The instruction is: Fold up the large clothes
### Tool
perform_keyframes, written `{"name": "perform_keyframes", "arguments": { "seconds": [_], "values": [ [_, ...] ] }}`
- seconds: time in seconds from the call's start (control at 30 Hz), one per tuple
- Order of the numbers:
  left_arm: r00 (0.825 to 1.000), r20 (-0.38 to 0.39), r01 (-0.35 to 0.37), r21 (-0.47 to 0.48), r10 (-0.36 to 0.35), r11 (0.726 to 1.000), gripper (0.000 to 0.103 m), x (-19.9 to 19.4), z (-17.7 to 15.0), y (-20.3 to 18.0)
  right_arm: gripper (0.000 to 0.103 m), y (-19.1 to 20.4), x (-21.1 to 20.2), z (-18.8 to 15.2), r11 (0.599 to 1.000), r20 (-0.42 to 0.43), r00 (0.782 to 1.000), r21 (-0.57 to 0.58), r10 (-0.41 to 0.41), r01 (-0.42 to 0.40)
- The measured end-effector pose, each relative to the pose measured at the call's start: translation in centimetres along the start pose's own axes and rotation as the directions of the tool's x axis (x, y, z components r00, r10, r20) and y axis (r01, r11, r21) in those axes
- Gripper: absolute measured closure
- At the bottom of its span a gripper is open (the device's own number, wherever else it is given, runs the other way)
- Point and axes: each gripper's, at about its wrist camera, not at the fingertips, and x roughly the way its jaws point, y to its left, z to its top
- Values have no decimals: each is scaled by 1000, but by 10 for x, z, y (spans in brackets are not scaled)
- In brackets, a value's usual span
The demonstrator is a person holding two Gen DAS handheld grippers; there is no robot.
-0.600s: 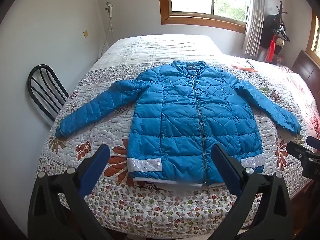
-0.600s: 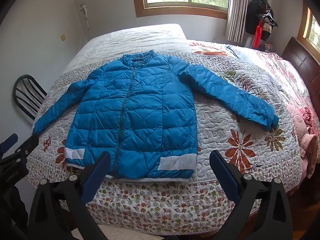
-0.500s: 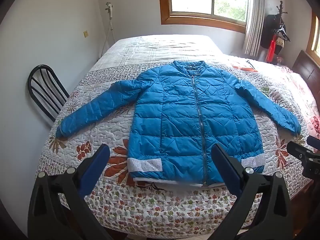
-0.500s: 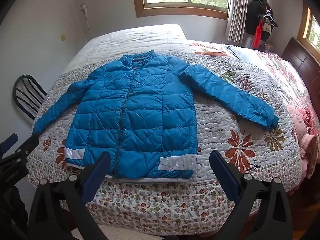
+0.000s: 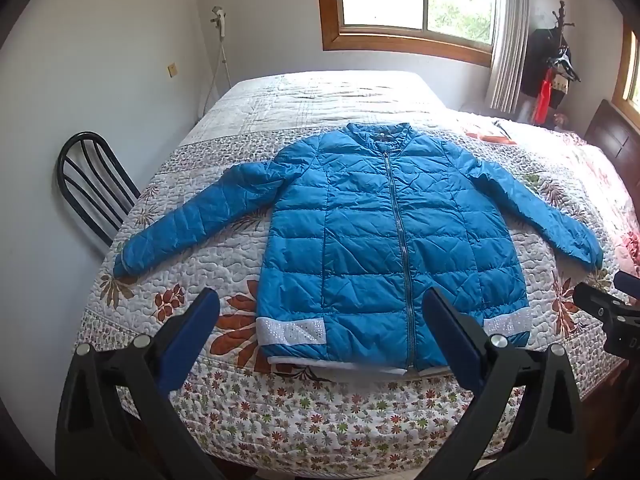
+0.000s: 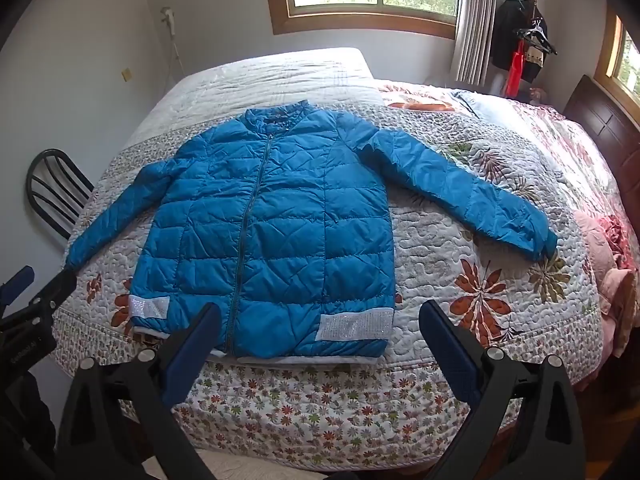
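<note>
A blue quilted jacket (image 5: 384, 232) (image 6: 272, 224) lies flat and zipped on the bed, front side up, both sleeves spread out to the sides, hem toward me with silver bands at its corners. My left gripper (image 5: 320, 312) hovers open before the hem, nothing between its blue fingers. My right gripper (image 6: 320, 320) is likewise open and empty, held short of the hem's right part. Each gripper shows at the edge of the other's view, the right gripper (image 5: 608, 316) and the left gripper (image 6: 28, 308).
The bed (image 5: 240, 408) carries a floral quilt that hangs over its near edge. A black chair (image 5: 92, 184) stands by the left wall. A dark headboard (image 6: 608, 128) and pink bedding (image 6: 608, 256) are at the right. A coat rack (image 6: 524, 40) stands in the far corner by the window.
</note>
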Motion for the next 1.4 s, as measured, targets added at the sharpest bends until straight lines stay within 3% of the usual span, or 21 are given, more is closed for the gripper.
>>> {"name": "perform_keyframes", "arguments": {
  "seconds": [1.4],
  "values": [
    [1000, 1, -7, 0, 7, 1000, 3, -3, 12, 6, 4, 0, 0, 3, 1000, 1, 1000, -2, 3, -3]
  ]
}}
